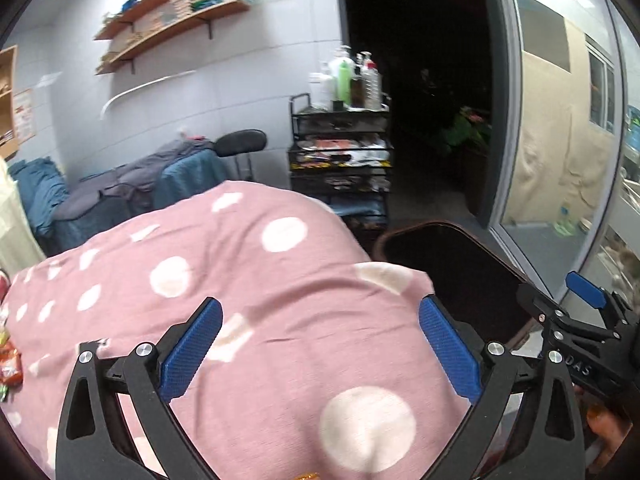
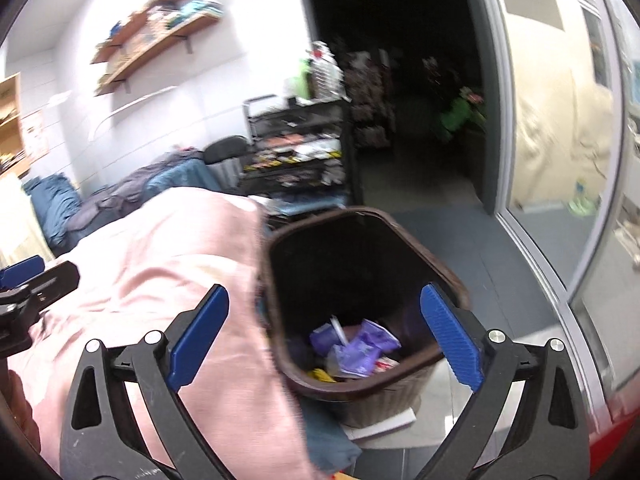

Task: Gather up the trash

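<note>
My left gripper [image 1: 320,304] hangs open and empty over a pink blanket with white dots [image 1: 248,280]. Red and orange wrappers [image 1: 9,364] lie on the blanket at the far left edge. A dark brown bin [image 1: 440,227] stands just right of the bed. In the right wrist view, my right gripper [image 2: 325,292] is open and empty above that bin [image 2: 360,394]. Purple, white and yellow wrappers [image 2: 356,346] lie at the bin's bottom. One blue pad [image 1: 586,294] of the right gripper shows at the right in the left wrist view.
A black wire cart [image 1: 340,160] with bottles on top stands beyond the bed, beside a dark doorway [image 1: 420,80]. A glass door [image 1: 560,140] lines the right side. Blue and grey cloths [image 1: 120,188] are piled on a bench by the wall, under wooden shelves [image 1: 172,24].
</note>
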`<state>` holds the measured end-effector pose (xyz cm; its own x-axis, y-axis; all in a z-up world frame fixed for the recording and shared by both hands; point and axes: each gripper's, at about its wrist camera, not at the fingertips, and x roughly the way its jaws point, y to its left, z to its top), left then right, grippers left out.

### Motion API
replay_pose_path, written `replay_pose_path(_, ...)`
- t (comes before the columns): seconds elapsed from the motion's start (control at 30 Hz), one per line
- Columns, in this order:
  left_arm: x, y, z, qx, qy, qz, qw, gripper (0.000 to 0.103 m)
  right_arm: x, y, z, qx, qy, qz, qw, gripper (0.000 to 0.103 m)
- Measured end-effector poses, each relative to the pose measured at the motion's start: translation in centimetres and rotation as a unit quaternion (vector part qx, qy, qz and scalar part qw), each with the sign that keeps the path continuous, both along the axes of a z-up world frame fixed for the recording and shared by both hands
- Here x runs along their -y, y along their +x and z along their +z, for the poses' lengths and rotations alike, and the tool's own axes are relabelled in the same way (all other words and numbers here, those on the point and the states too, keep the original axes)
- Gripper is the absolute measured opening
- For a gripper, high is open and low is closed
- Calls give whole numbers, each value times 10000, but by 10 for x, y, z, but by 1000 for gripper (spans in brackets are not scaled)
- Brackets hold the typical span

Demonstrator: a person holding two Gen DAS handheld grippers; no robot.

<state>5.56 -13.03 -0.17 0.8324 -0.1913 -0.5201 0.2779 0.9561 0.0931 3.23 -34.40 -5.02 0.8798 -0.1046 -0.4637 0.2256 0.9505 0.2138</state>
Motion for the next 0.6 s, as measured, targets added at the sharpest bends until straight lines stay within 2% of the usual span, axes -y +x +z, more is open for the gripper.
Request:
replay_pose_path(0.33, -55, -27, 0, 222, -215, 588, 9978, 98, -66, -9, 25, 363, -242, 650, 9969, 97)
replay_pose_path(0.6, -95, -48, 1, 423, -441, 1153, 9915, 98, -106, -24, 31, 542, -480, 1098, 9913, 97)
